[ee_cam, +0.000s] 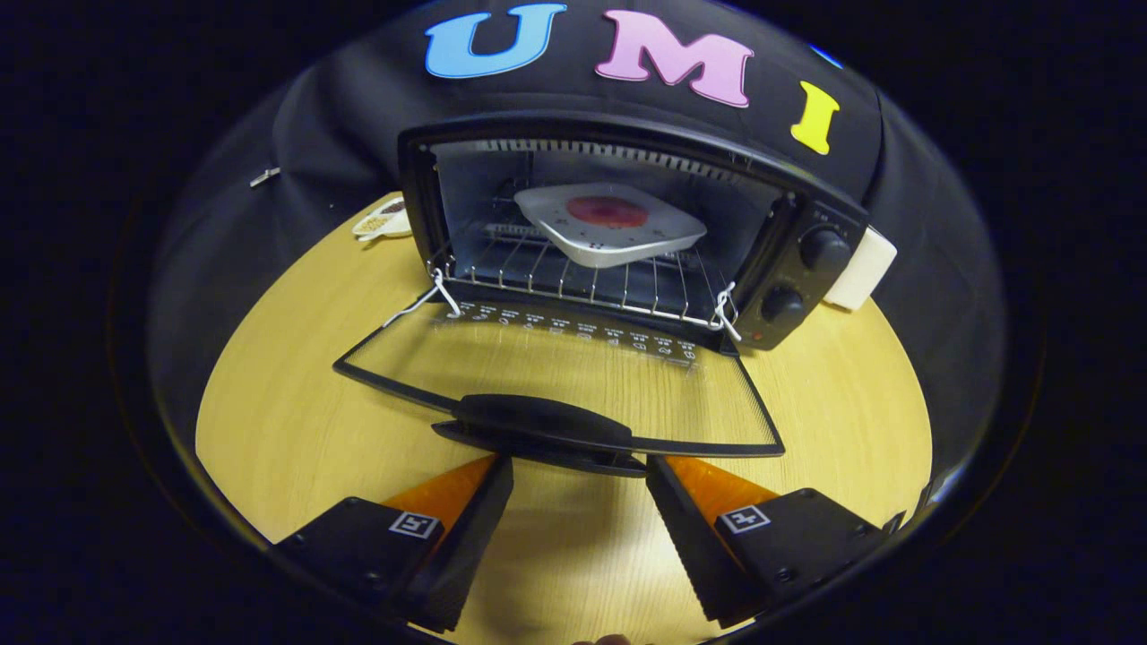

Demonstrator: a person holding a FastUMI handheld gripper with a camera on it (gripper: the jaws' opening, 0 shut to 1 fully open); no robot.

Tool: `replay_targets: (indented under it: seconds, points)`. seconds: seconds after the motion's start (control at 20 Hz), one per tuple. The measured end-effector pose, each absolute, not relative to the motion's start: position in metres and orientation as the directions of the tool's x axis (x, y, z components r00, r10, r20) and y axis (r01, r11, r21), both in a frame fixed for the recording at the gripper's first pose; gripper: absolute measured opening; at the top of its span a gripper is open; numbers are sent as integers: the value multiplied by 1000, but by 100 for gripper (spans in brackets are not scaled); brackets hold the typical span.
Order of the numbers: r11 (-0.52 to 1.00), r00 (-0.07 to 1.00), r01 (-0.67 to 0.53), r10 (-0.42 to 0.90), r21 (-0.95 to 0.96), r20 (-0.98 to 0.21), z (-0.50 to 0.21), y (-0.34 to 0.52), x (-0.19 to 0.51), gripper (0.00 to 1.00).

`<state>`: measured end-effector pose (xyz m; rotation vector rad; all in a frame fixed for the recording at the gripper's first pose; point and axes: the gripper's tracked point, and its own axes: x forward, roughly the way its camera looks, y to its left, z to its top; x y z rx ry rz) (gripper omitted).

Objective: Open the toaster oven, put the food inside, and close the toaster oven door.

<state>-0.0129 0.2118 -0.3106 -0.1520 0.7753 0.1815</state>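
A black toaster oven (806, 210) stands on the wooden table with its glass door (556, 367) folded down flat toward me. On the wire rack (573, 278) inside sits a white square plate (609, 235) carrying a round reddish piece of food (607, 211). The door's black handle (542, 419) lies just ahead of my fingertips. My gripper (578, 470) is open, its two fingers spread wide just below and either side of the handle, with nothing between them.
The oven's two knobs (806, 273) are on its right panel. A small white dish (383, 219) with bits in it lies left of the oven. A white object (862, 267) sits behind the oven's right side. The round wooden table (287, 376) extends on both sides.
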Motion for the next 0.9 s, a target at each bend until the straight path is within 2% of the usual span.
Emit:
replay_targets:
  seconds: [0.25, 0.6, 0.75, 0.9]
  points:
    - [964, 780, -260, 180, -49, -600, -261, 212, 3, 99]
    - [976, 899, -216, 198, 0, -391, -156, 197, 41, 99]
    - [977, 933, -212, 197, -19, -301, -118, 169, 44, 99]
    - [987, 968, -154, 143, -39, -206, -81, 119, 41, 99]
